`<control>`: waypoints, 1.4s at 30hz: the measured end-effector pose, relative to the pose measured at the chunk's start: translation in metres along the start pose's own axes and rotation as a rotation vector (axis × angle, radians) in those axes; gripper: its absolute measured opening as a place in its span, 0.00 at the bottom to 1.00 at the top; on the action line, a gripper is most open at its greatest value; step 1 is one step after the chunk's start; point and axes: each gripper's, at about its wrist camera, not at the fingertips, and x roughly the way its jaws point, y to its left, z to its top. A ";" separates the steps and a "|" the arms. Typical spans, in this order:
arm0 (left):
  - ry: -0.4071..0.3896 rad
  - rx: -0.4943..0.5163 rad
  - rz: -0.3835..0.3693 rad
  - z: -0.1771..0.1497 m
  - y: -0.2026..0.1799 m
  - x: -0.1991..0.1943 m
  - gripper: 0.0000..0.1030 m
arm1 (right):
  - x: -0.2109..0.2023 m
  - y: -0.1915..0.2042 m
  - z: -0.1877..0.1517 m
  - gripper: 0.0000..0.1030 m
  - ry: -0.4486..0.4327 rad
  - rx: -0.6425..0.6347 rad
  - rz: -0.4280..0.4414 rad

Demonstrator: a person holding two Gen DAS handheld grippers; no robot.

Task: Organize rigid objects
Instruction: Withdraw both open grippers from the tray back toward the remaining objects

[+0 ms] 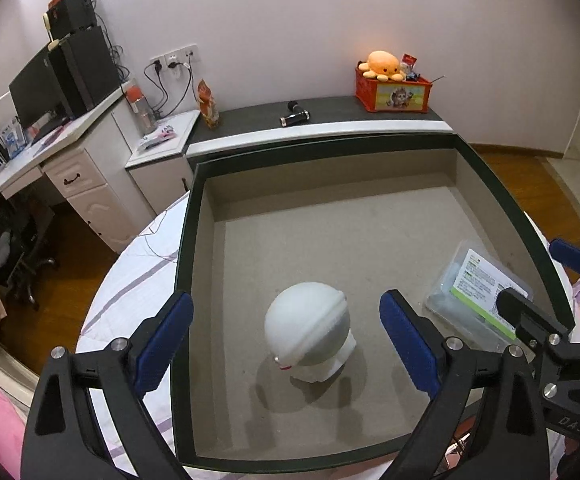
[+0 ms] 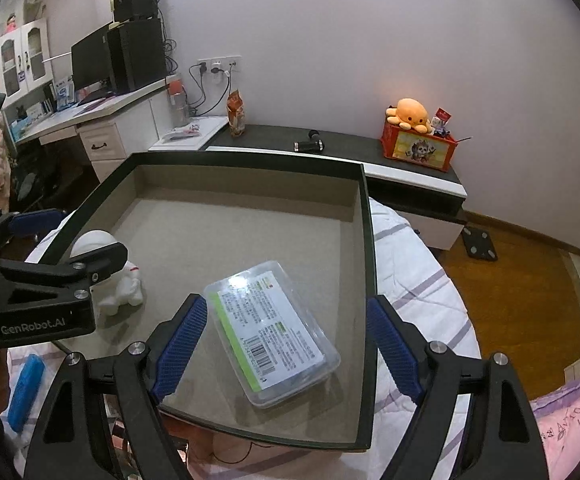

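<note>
A white astronaut figurine (image 1: 310,332) stands on the floor of a dark-rimmed storage box (image 1: 188,216). My left gripper (image 1: 286,344) hangs over it, open, with both blue pads clear of the figurine. In the right wrist view a clear plastic case with a green and white label (image 2: 270,332) lies flat in the same box (image 2: 366,240). My right gripper (image 2: 286,348) is open around it; the left pad sits close to the case's near corner and the right pad stands well apart. The astronaut (image 2: 114,276) shows partly behind the left gripper's body.
The box rests on a bed with a white, purple-striped sheet (image 2: 418,280). A blue object (image 2: 26,384) lies on the sheet at the lower left. Behind is a dark shelf with an orange crate and a plush octopus (image 1: 386,66), and a desk with a monitor (image 1: 38,88).
</note>
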 end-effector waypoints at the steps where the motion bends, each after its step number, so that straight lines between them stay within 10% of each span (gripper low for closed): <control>1: -0.004 0.002 0.008 -0.001 0.000 -0.002 0.93 | -0.001 0.000 0.001 0.81 -0.002 0.000 0.000; 28: -0.420 -0.033 0.083 -0.101 0.013 -0.222 1.00 | -0.190 0.032 -0.063 0.81 -0.286 0.012 -0.064; 42: -0.431 -0.106 0.107 -0.166 0.011 -0.246 1.00 | -0.237 0.050 -0.118 0.81 -0.340 0.018 -0.042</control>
